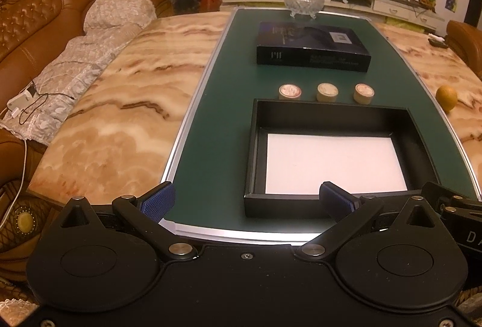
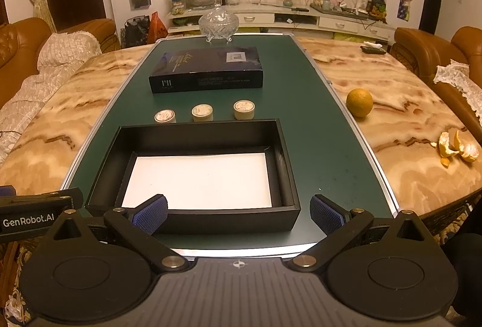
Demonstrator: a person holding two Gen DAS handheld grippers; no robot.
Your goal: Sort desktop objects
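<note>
Spine text on the dark box [image 2: 206, 68] at 12 o'clock is too blurred to read. Three round tins [image 2: 165, 116] [image 2: 202, 112] [image 2: 244, 109] sit in one row beside the far wall of one open black tray [image 2: 289, 164]. "GenRobot.AI" is legible at 9 o'clock. Left gripper [image 1: 247, 200] and right gripper [image 2: 239, 214]: jaws spread, holding nothing.

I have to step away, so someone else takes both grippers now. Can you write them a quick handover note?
Left gripper: open, holds nothing.
Right gripper: open, holds nothing.
Both hover at the near edge of the green mat.
Black tray: nothing in it but its white liner.
Three small round tins stand in a row just beyond it; dark boxed book further back.
Done: nothing sorted yet.
Left: likely the tins into the tray.
</note>
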